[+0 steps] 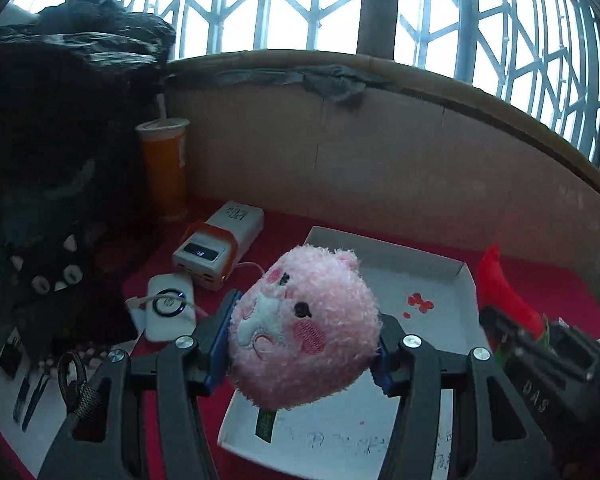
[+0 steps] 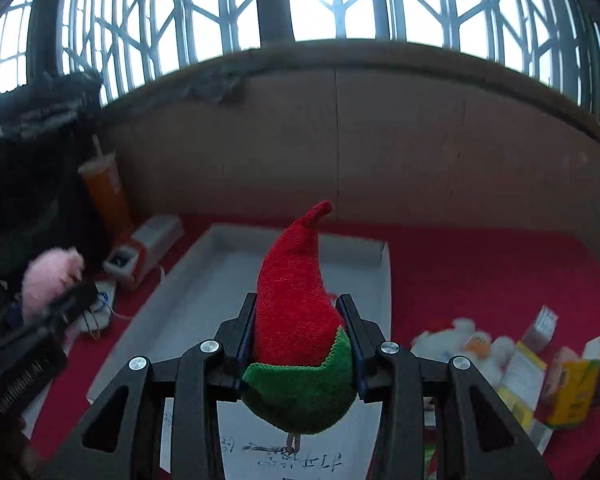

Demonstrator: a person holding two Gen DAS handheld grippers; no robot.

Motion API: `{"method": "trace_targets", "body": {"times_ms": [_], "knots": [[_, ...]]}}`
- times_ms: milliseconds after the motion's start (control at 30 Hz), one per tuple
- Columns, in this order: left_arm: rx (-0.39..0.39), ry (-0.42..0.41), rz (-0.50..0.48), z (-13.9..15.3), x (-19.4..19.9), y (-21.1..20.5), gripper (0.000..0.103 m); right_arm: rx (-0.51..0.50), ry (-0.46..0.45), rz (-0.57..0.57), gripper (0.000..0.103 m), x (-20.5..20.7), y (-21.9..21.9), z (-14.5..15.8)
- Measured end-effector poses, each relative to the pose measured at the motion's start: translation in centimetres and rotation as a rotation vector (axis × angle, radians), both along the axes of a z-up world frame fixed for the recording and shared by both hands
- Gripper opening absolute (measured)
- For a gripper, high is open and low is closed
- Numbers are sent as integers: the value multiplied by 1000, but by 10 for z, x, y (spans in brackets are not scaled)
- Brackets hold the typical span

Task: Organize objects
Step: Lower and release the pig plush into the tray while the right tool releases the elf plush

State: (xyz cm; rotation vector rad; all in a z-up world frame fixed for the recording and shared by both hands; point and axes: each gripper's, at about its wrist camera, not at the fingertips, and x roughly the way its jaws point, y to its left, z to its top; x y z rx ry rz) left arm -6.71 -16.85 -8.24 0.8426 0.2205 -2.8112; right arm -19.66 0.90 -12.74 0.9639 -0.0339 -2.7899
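Note:
My left gripper [image 1: 302, 344] is shut on a fluffy pink plush head [image 1: 306, 328] with a stitched face, held above the near left part of a shallow white cardboard tray [image 1: 432, 276]. In the right wrist view my right gripper [image 2: 300, 330] is shut on a red plush chili with a green cap [image 2: 296, 312], its tip pointing up, over the same tray [image 2: 204, 276]. The chili [image 1: 504, 284] and the right gripper also show at the right edge of the left wrist view. The pink plush [image 2: 50, 276] appears far left in the right wrist view.
A red cloth [image 2: 480, 280] covers the table, with a cardboard wall [image 1: 380, 160] behind. At the left stand an orange drink cup [image 1: 166, 168], a white power bank [image 1: 220, 244], a small white charger [image 1: 170, 306] and a black bag [image 1: 52, 200]. Small boxes [image 2: 568, 380] and a white plush [image 2: 464, 340] lie right.

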Motion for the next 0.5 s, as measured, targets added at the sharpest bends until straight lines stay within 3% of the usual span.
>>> {"method": "trace_targets", "body": {"times_ms": [133,267,467,500], "knots": [[5,-32,-105,-2,-46,11,56,-19,-24,-44,42,4,12,-13],[-18,-68,-172,-10,-81,25,56,25,-55,-19,42,-1,0,-23],[14,-66,-68,-15,-55,-6,60,85,-90,57,44,-24,-27,-42],[29,-66,-61,-16,-50,-11,61,95,-96,67,50,-27,-31,-46]]}}
